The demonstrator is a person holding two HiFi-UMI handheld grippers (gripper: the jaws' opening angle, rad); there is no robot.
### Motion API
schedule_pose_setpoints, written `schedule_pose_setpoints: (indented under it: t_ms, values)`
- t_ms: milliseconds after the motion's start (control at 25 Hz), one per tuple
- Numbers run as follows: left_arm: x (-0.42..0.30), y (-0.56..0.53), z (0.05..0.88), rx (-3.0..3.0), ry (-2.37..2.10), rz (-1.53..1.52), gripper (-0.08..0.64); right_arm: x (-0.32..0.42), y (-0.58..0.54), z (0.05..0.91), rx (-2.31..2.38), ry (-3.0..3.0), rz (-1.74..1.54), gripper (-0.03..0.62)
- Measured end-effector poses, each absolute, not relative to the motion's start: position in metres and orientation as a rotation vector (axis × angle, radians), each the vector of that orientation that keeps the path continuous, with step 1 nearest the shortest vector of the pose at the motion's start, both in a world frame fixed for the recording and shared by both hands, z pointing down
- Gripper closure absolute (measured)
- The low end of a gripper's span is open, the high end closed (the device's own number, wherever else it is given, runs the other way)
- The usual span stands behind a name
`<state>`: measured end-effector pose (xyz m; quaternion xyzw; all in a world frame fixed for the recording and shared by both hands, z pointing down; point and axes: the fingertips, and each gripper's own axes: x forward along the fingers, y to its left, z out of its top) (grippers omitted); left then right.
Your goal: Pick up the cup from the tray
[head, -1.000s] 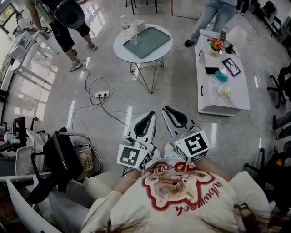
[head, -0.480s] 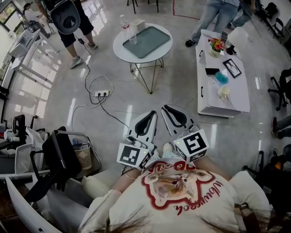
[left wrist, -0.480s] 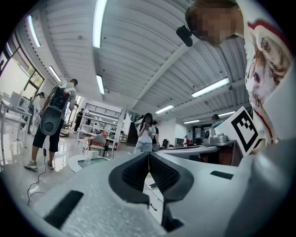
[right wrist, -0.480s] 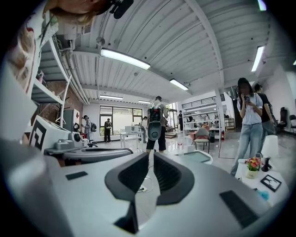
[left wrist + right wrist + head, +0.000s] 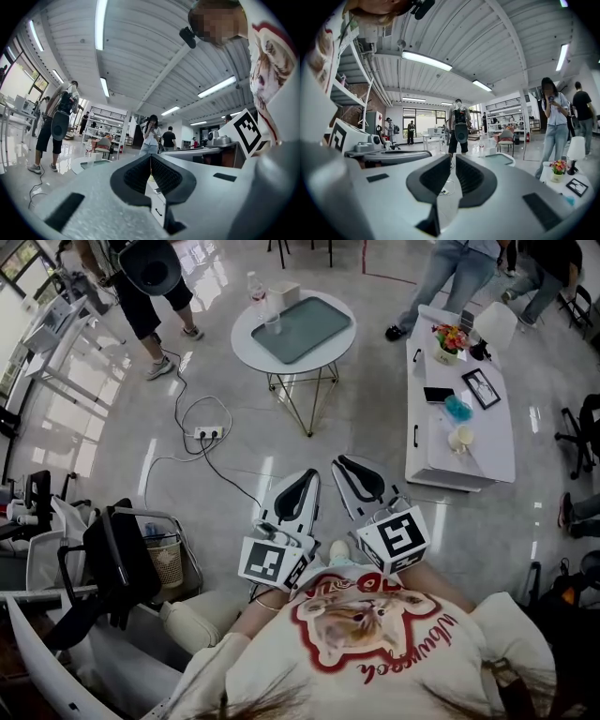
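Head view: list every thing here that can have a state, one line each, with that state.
left gripper: shut, empty.
right gripper: shut, empty.
tray: lying flat on the round table.
cup: upright at the tray's left edge, untouched.
bottle: upright on the round table.
picture frame: lying flat.

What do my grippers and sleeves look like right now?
The left gripper and right gripper: pale grey shells, black ribbed pads, each with a white cube bearing black square markers. Cream T-shirt, red-and-tan print.
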<state>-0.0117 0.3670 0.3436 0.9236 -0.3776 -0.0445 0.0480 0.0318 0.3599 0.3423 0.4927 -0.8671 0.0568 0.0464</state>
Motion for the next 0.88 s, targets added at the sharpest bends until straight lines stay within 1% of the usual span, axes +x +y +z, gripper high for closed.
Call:
schedule_pose_setpoints:
  t_ms: [480,880]
  values:
    - [-0.019,0.360,0.352,2.752,-1.258,-0.110,0.545,0.034,0.349,0.348,1.440,-2.700,0.205,0.541]
    - [-0.015,0.332,0.349,2.762,-1.247,-0.128,0.545,0.035,0.323,0.346,1.439,-2.696,0.203,0.541]
